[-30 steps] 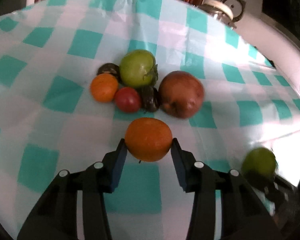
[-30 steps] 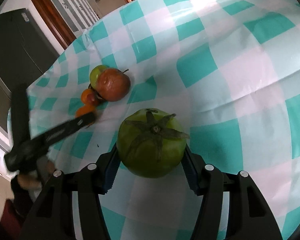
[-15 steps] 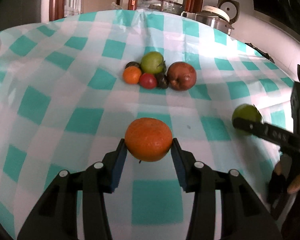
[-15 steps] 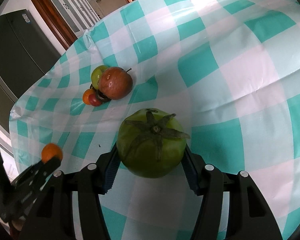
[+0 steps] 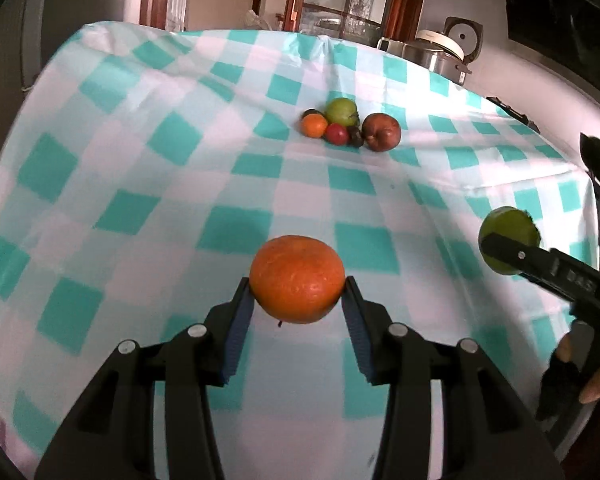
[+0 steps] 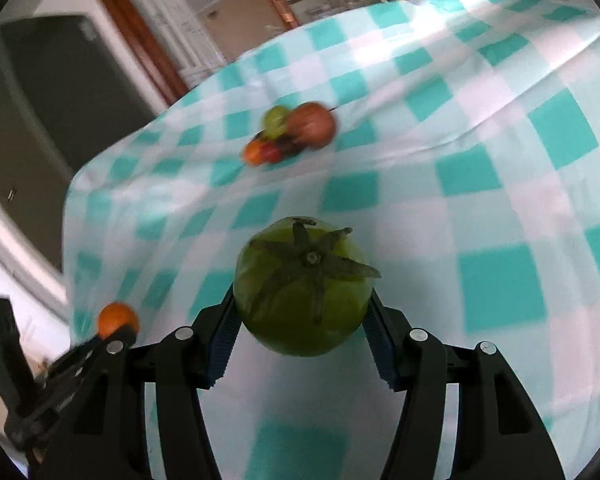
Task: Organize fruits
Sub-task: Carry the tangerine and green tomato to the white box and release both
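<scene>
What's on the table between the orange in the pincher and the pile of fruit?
Nothing: only bare checked tablecloth lies between the held orange and the fruit pile, seen in the left wrist view.

The right wrist view is smeared by motion: the fruit cluster (image 6: 290,132) on the checked tablecloth (image 6: 480,160) is blurred, its small dark pieces not identifiable. In the left wrist view the right gripper (image 5: 512,246) crosses the green tomato (image 5: 508,226), covering its lower half; the gripper body and the hand (image 5: 588,376) holding it run off the right edge. A small dark fruit (image 5: 312,113) sits mostly hidden behind the small orange (image 5: 314,125). The appliance (image 5: 444,54) beyond the table is cut by the cloth edge.
</scene>
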`<action>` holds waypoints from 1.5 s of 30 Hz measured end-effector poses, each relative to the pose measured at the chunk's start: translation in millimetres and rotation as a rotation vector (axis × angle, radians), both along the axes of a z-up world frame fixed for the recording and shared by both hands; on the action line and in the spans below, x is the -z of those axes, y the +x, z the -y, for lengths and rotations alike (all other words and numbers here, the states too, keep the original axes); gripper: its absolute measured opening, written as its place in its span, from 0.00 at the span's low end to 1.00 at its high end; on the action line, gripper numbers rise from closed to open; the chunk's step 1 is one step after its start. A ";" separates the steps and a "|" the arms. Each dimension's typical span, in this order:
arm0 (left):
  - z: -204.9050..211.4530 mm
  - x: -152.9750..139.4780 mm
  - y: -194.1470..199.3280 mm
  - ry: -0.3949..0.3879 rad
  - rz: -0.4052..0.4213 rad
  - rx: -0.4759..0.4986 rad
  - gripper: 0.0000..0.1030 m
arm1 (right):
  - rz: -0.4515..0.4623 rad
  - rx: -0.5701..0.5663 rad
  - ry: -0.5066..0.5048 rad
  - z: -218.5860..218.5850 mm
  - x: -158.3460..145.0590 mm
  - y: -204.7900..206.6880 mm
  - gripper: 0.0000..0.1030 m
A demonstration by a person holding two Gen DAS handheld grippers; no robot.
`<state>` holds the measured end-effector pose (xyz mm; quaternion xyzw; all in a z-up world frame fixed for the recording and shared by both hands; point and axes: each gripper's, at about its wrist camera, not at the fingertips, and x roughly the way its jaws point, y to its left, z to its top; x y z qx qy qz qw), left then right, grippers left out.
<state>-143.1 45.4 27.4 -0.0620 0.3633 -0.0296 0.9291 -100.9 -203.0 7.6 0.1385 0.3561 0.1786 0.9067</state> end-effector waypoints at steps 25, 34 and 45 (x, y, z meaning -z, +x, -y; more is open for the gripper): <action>-146.4 29.0 -183.0 0.050 0.009 -0.270 0.44 | 0.142 -0.671 -0.284 -214.7 5.7 -150.4 0.55; -201.4 74.3 -217.2 0.059 -0.132 -0.378 0.44 | 0.137 -0.987 -0.452 -295.2 42.7 -207.3 0.56; -283.6 181.2 -170.6 0.013 -0.554 -0.350 0.44 | 0.074 -1.381 -0.896 -391.8 160.0 -274.9 0.55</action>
